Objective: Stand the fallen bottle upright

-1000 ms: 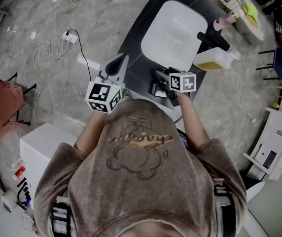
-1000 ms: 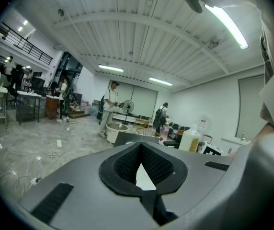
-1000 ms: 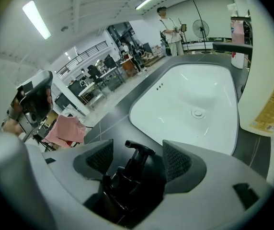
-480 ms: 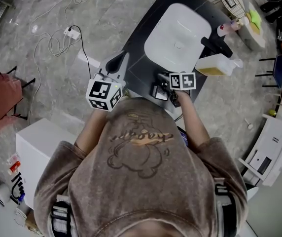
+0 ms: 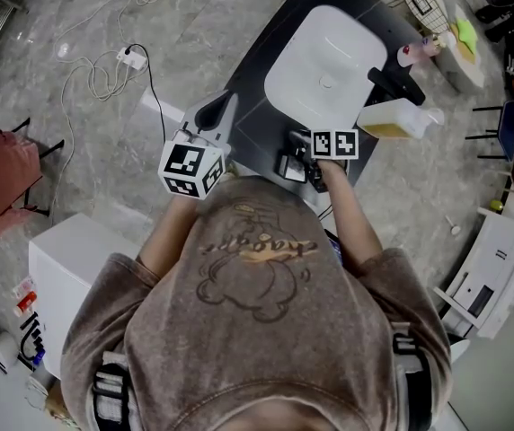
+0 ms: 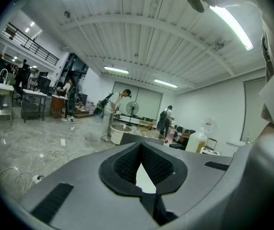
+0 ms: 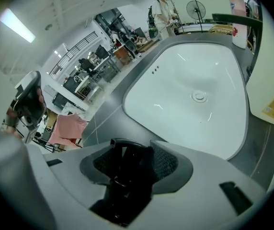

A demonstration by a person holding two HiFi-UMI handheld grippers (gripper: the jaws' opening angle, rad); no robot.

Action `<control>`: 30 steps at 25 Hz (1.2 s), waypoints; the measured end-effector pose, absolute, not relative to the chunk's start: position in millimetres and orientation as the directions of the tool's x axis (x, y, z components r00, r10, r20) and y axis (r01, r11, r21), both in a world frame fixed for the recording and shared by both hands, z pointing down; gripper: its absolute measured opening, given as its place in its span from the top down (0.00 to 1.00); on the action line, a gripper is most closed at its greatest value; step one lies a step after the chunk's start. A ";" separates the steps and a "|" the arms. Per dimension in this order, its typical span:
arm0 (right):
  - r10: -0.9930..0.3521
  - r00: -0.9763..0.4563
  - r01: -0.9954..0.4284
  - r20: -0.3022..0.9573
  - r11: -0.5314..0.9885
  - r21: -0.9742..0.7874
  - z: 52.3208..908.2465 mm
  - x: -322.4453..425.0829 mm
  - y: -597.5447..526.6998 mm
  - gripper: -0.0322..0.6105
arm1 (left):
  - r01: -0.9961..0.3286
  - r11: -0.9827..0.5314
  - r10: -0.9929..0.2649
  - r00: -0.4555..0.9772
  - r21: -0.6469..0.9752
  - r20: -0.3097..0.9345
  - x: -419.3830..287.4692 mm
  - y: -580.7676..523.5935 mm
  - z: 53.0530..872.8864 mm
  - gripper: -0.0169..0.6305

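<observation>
The black bottle (image 7: 127,174) sits right between the jaws of the right hand-held gripper (image 7: 130,158), over the front edge of the dark worktop (image 5: 255,106). It runs lengthwise along the jaws with its small square nozzle at the far end. Those jaws have just been closing, and the ribbed pads (image 7: 168,163) now sit against the bottle on both sides, pinching it. From where the cameras stand I can't tell whether it is lying flat or already tipped up.

Just beyond the gripper is the white sink basin (image 7: 194,85), let into the worktop, with a black tap (image 5: 395,83) on its far side. A big translucent jug (image 5: 390,119) of yellowish liquid stands on the worktop just beside the basin, and a small pink-and-white bottle (image 5: 407,55) stands upright behind the tap.

The left hand-held gripper (image 6: 141,150) is held off to the side, near the worktop's corner. It points out across the room, its pads pressed together at the tips with nothing in them.

The person (image 5: 257,330) holding both wears a brown top. White cables (image 5: 104,79) trail over the grey floor.
</observation>
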State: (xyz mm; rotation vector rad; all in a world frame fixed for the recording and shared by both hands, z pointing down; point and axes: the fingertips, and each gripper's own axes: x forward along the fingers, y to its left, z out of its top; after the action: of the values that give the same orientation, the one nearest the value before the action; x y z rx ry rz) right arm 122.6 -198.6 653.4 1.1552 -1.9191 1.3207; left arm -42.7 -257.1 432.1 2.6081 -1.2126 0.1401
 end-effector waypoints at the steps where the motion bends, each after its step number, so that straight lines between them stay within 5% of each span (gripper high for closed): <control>1: -0.351 -0.491 -0.870 0.797 0.153 -0.468 653.1 122.3 -199.0 0.67 | -0.761 -0.618 -0.736 0.648 0.195 0.196 -42.7 -257.2 432.3 0.95; 30: -0.643 -0.445 -0.895 0.623 0.307 -0.323 580.5 130.1 -214.4 0.72 | -0.732 -0.655 -0.710 0.681 0.188 0.180 -33.3 -247.8 423.6 0.95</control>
State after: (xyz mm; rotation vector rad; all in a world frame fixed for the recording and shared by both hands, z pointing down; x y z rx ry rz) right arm 130.1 -214.4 580.5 1.3738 -2.2020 0.9157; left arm -33.3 -247.8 423.6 2.6496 -1.1570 0.1317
